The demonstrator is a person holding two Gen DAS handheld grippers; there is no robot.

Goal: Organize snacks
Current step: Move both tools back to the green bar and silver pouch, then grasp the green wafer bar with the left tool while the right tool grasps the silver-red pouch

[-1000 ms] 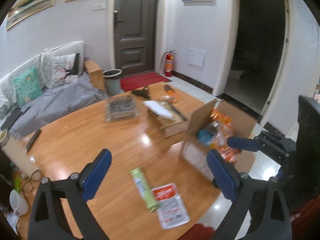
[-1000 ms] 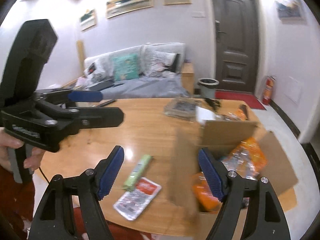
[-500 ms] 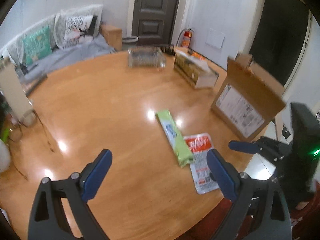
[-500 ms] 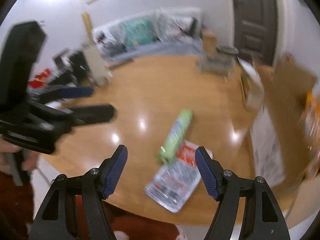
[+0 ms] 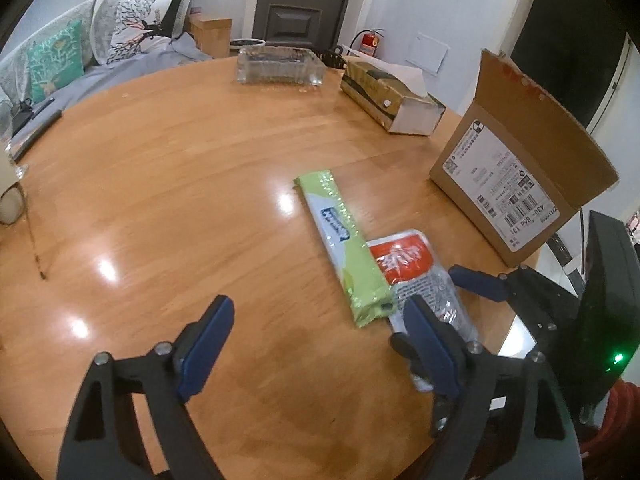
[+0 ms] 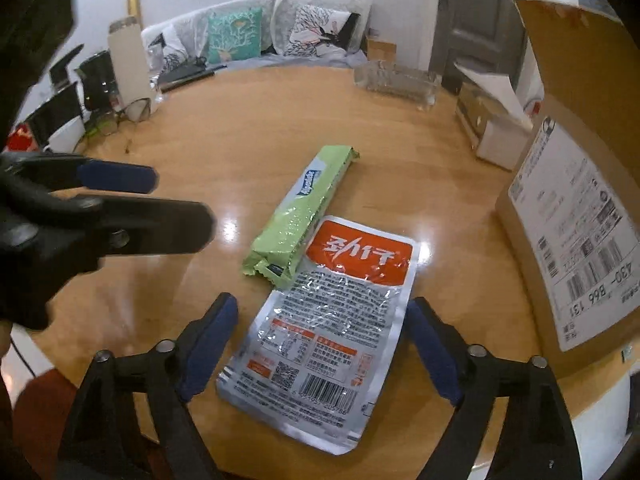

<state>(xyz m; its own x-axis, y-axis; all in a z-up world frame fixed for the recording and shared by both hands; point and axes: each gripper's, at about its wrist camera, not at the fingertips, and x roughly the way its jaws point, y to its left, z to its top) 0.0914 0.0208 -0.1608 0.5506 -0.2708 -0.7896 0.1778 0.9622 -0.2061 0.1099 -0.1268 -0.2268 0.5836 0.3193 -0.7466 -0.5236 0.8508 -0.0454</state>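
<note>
A long green snack pack [image 5: 344, 244] [image 6: 304, 212] lies on the round wooden table [image 5: 160, 184]. A silver pouch with a red label [image 5: 420, 280] [image 6: 332, 320] lies beside it, its corner under the green pack's near end. My right gripper [image 6: 320, 344] is open, low over the silver pouch, fingers either side of it. My left gripper [image 5: 316, 344] is open and empty, just left of the two snacks. An open cardboard box [image 5: 516, 184] [image 6: 580, 208] stands to the right.
A tissue box [image 5: 392, 96] and a clear glass tray [image 5: 280, 66] stand at the table's far side. Glasses and a cup [image 6: 100, 120] sit at the left edge. A sofa with cushions [image 5: 80, 52] is behind the table. The table edge is close under both grippers.
Both grippers have dropped and tilted down toward the table. The right one has closed in over the silver pouch. The box's inside is no longer visible.
</note>
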